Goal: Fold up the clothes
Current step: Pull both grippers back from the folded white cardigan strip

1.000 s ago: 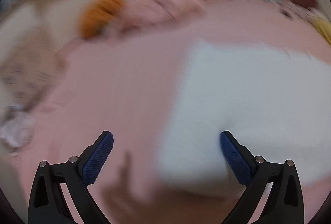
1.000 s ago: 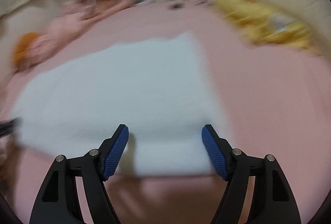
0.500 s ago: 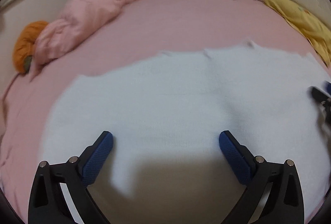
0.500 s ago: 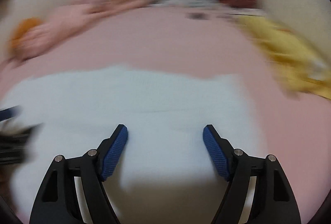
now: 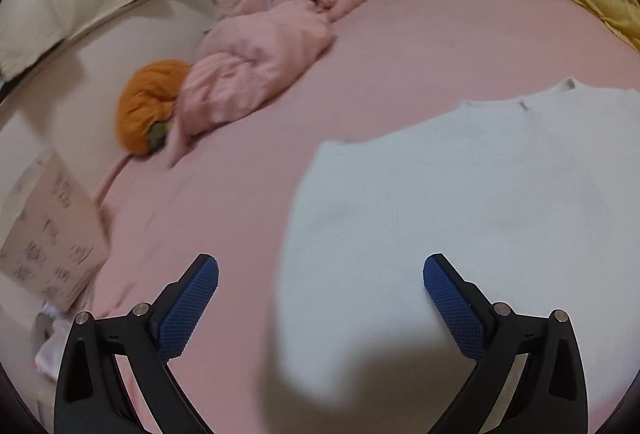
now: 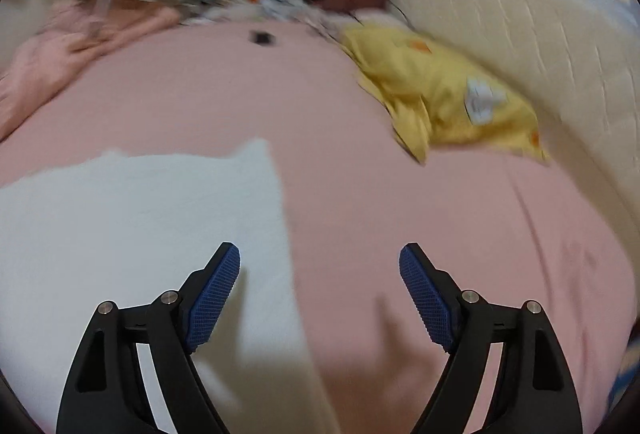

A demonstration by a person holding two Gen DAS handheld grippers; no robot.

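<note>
White garment point(image 5: 460, 218) lies flat beneath both open claws

Dim, warm indoor light; fisheye bending and dark corners; right wrist view motion-blurred; soft shadows near the lens

Garment point(image 5: 480, 213) is lying flat on the bed point(image 5: 400, 53). In the left wrist view, the bundled blanket point(image 5: 256, 69) is sitting at 10 o'clock from it, the round cushion point(image 5: 148, 105) just left of that, and the box point(image 5: 52, 238) at 9 o'clock off the bed's edge. In the right wrist view, the pillow point(image 6: 440, 97) is resting at 2 o'clock, against the mattress point(image 6: 520, 33).
</note>
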